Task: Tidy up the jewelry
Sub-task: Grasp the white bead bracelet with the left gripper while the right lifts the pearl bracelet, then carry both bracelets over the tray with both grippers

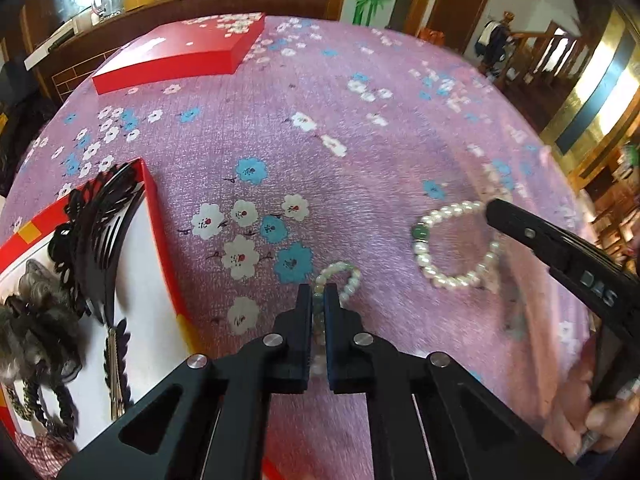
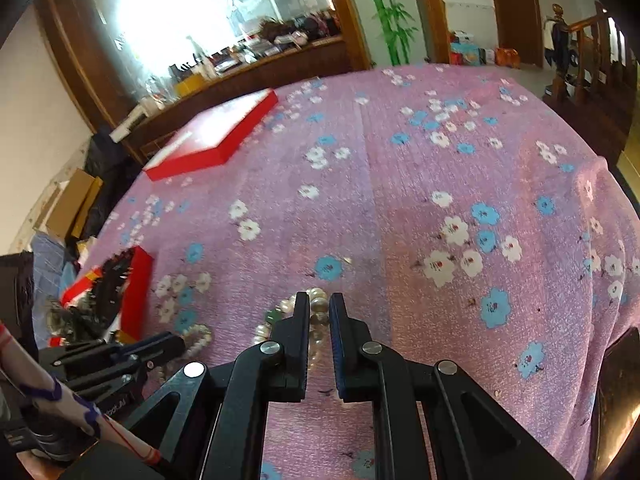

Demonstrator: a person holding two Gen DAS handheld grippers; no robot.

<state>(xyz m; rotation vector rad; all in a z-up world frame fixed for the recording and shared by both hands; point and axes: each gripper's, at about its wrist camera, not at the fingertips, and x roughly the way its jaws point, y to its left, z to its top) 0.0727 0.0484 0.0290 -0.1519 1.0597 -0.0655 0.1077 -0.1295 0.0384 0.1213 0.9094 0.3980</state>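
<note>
left gripper [image 1: 318, 296] fingers clamped on pale green bead bracelet [image 1: 340, 278], low over tabletop [image 1: 360, 80] | right gripper [image 2: 319, 307] fingers pinching pearl bracelet [image 1: 452, 248] | advice: lift clear, carry left bracelet over red box [image 1: 160, 240] wall before releasing

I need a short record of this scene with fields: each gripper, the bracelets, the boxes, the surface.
left gripper: shut on pale bead bracelet
right gripper: shut on pearl bracelet, which has one green bead
open red box: at left, holds black hair comb
red lid: far left, lying apart
surface: pink floral cloth
</note>
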